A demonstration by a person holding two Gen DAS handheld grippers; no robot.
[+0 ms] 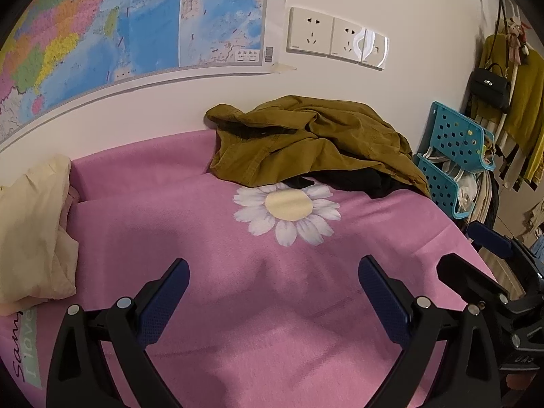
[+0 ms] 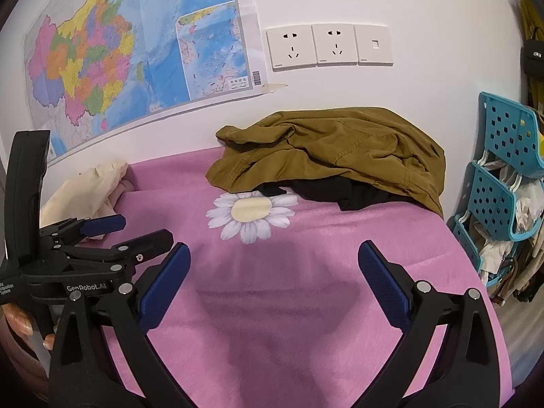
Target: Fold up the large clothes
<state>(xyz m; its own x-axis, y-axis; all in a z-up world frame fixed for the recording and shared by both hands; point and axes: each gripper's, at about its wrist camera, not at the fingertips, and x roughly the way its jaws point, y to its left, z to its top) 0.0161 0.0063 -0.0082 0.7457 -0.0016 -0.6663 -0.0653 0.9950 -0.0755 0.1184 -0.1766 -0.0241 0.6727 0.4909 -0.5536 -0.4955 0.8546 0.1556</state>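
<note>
Soft indoor light, fisheye-warped edges

Wall map (image 2: 136, 51), sockets (image 2: 328, 46), perhaps hangers (image 2: 499, 183)

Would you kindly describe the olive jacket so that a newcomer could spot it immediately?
Start at the pink bedspread with its white daisy print. At the far end, against the white wall below the sockets, lies the olive jacket, crumpled in a heap. It lies on top of a black garment, unlike the cream cloth at the left.
</note>
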